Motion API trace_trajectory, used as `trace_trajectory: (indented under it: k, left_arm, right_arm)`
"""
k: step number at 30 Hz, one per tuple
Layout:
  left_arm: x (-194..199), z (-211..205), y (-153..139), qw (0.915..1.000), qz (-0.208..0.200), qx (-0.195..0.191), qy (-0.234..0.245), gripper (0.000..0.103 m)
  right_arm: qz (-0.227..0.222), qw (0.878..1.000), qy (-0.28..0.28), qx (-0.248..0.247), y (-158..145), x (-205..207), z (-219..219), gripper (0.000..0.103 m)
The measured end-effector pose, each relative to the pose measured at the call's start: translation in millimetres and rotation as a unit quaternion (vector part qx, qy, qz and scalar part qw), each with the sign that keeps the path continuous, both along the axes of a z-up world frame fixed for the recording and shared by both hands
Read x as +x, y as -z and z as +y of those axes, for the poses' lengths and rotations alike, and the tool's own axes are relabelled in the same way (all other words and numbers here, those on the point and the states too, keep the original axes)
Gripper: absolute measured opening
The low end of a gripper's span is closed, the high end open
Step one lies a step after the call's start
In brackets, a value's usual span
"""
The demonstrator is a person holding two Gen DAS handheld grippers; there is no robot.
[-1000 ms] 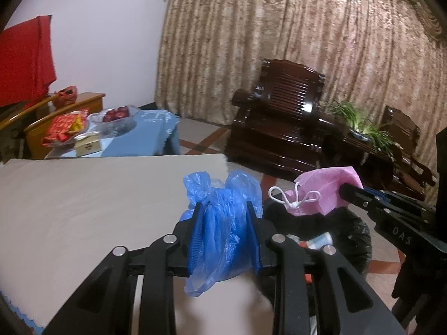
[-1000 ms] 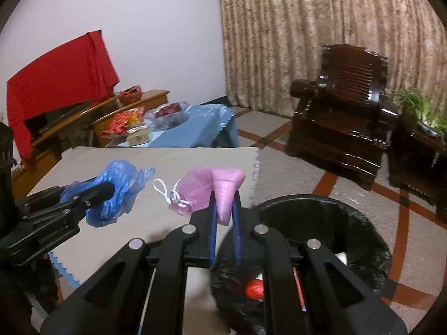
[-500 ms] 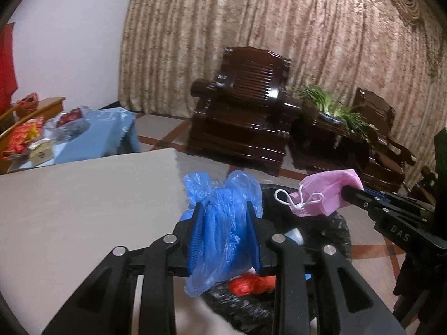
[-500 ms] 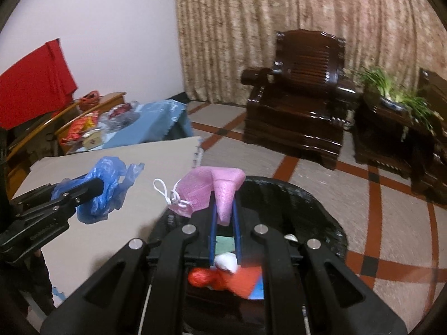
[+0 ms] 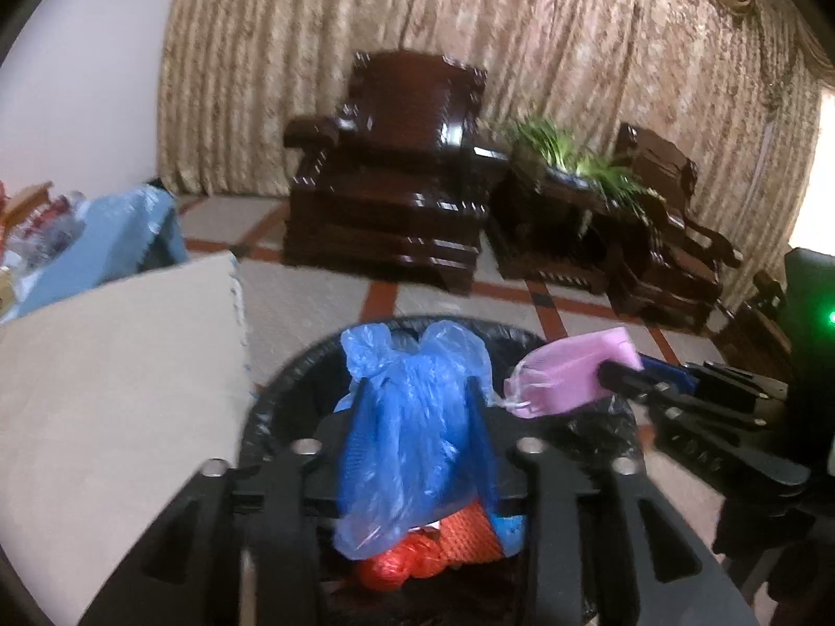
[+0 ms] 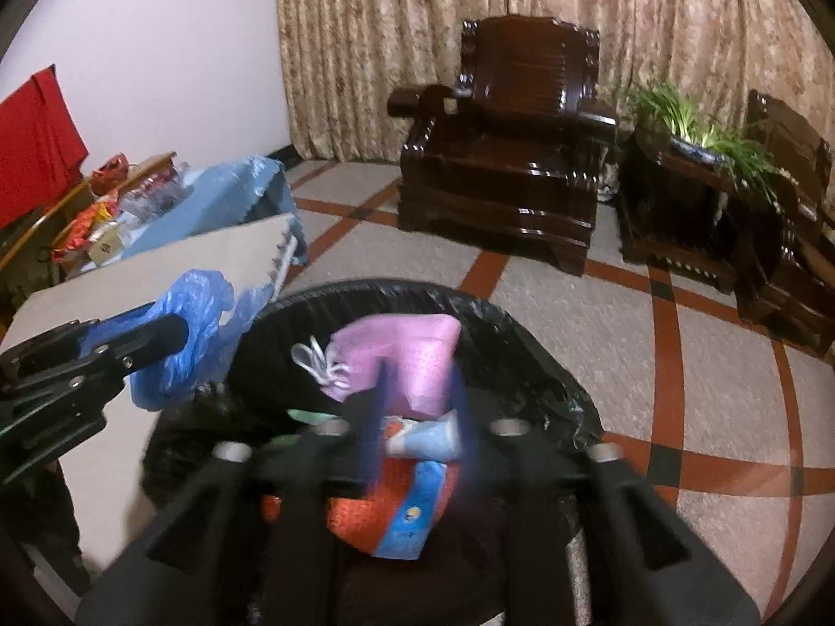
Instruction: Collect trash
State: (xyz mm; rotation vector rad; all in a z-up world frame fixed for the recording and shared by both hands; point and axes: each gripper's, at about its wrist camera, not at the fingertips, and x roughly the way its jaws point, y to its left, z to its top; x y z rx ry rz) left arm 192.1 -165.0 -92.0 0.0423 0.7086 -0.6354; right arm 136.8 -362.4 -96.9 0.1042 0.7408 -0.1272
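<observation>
A black-lined trash bin (image 5: 282, 391) (image 6: 522, 334) stands beside the table, with red-orange and blue wrappers (image 6: 365, 516) inside. My left gripper (image 5: 417, 391) hangs over the bin and its jaws are opening. The crumpled blue plastic bag (image 5: 412, 443) still sits loosely between the fingers. My right gripper (image 6: 417, 381) is over the bin too, its jaws opening wide. The pink face mask (image 6: 402, 344) lies between its blurred fingers without being pinched. Each view shows the other gripper: the left gripper (image 6: 172, 334) with the blue plastic bag (image 6: 198, 302), the right gripper (image 5: 610, 370) with the pink face mask (image 5: 563, 381).
The beige table top (image 5: 104, 391) lies left of the bin. A dark wooden armchair (image 5: 402, 172), a potted plant (image 5: 574, 151) and a second chair stand before the curtain. A blue-covered table (image 6: 209, 193) with snacks is at the far left. Tiled floor surrounds the bin.
Both grippers have swung from above the table to over the bin and dropped lower. Both pairs of jaws have spread; the mask and the bag are no longer squeezed.
</observation>
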Motion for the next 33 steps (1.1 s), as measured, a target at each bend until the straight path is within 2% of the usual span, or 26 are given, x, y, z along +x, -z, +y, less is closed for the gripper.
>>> trace_trajectory:
  k: [1,2,3,4,5,9,12,15,19,24,33]
  left_arm:
    - [1.8,-0.4,3.2,1.0,0.004,-0.003,0.002,0.061]
    - [2.0,1.0,5.3,1.0,0.005,-0.004,0.001,0.067]
    - [1.9,2.5,6.4,1.0,0.005,-0.003,0.0,0.069]
    - [1.7,5.2,6.6,1.0,0.004,0.001,-0.003,0.07]
    - [1.3,8.3,6.6,1.0,0.003,0.004,-0.006,0.073]
    - [-7.5,27.2,2.2,0.9994,-0.008,0.016,-0.029,0.091]
    - [-19.9,44.3,-4.8,0.9982,-0.021,0.031,-0.047,0.097]
    - [-37.6,58.0,-15.0,0.9971,-0.029,0.047,-0.052,0.097]
    - [-62.9,76.5,-31.5,0.9959,-0.041,0.055,-0.059,0.097]
    - [-87.8,97.8,-52.1,0.9955,-0.046,0.04,-0.073,0.097]
    - [-126.4,125.7,-85.4,0.9909,-0.076,0.025,-0.108,0.097]
  right_arm:
    - [0.003,1.0,0.007,-0.002,4.4,0.7,-2.6,0.058]
    - [0.008,1.0,0.014,-0.005,9.5,0.8,-6.0,0.064]
    - [0.01,1.0,0.015,-0.003,11.7,0.3,-7.0,0.066]
    - [0.011,1.0,0.018,-0.002,13.1,-1.0,-8.8,0.073]
    - [0.009,1.0,0.023,-0.001,13.5,-4.4,-10.3,0.087]
    - [-0.008,1.0,0.02,0.012,8.9,-16.7,-13.5,0.098]
    - [-0.006,0.999,0.02,0.027,3.3,-23.7,-10.6,0.098]
    - [-0.011,0.999,0.012,0.042,-10.2,-34.2,1.0,0.098]
    - [-0.041,0.999,-0.004,0.033,-34.0,-54.5,23.0,0.098]
    - [-0.059,0.997,-0.021,0.047,-62.6,-74.2,42.5,0.098]
    - [-0.074,0.995,-0.064,0.036,-103.8,-101.8,79.1,0.098]
